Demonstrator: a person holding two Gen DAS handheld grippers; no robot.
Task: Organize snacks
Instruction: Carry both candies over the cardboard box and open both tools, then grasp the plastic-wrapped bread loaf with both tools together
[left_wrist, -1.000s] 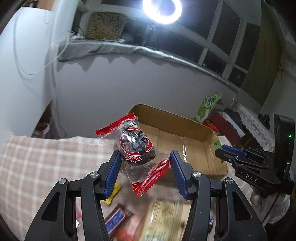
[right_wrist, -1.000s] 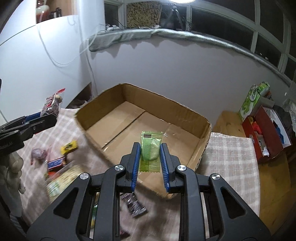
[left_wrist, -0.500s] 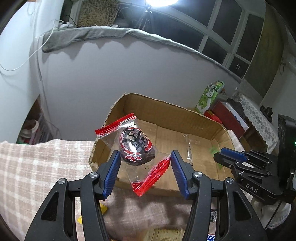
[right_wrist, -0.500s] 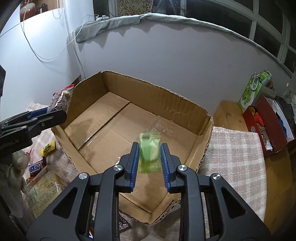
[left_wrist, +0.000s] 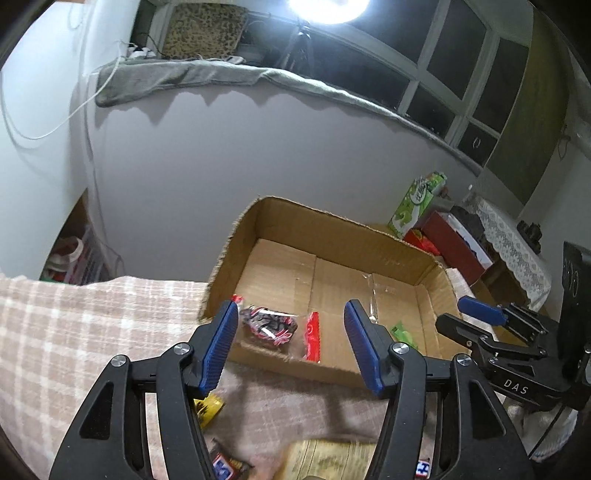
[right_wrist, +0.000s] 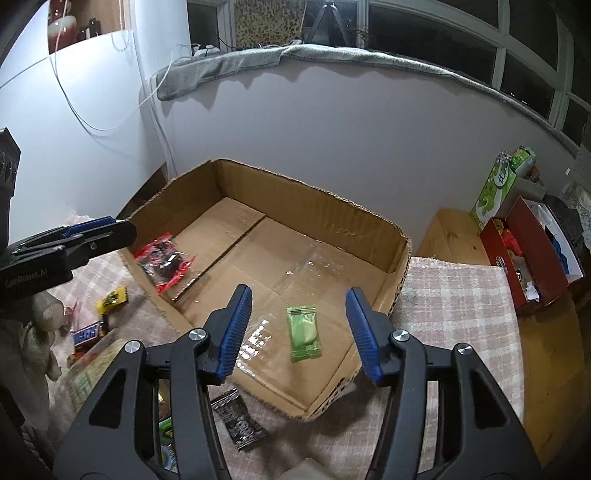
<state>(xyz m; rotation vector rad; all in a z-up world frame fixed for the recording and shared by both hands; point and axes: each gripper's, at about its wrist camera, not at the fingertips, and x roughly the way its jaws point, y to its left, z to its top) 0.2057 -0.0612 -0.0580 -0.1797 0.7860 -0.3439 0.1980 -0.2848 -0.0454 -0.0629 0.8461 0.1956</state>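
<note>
An open cardboard box (left_wrist: 332, 221) (right_wrist: 314, 188) stands on a checked cloth. A clear packet with red ends and a dark round snack (left_wrist: 267, 326) (right_wrist: 162, 264) lies in the box's near left corner. My left gripper (left_wrist: 290, 303) (right_wrist: 96, 229) hovers open above that corner, touching nothing. A green wrapped snack (right_wrist: 303, 332) (left_wrist: 404, 334) lies flat on the box floor near the front wall. Above it, my right gripper (right_wrist: 299, 291) (left_wrist: 476, 308) has its jaws opening, with nothing between the pads.
Loose snacks lie on the cloth in front of the box: a yellow candy (right_wrist: 112, 297), a Snickers bar (right_wrist: 86, 334), a black packet (right_wrist: 238, 417), a beige packet (left_wrist: 328, 458). A green carton (right_wrist: 495, 188) and a red box (right_wrist: 532, 254) stand right. A wall rises behind.
The left gripper came over the box; the red-ended packet left its pads and lies in the box. The right jaws opened and the green snack dropped to the box floor.
</note>
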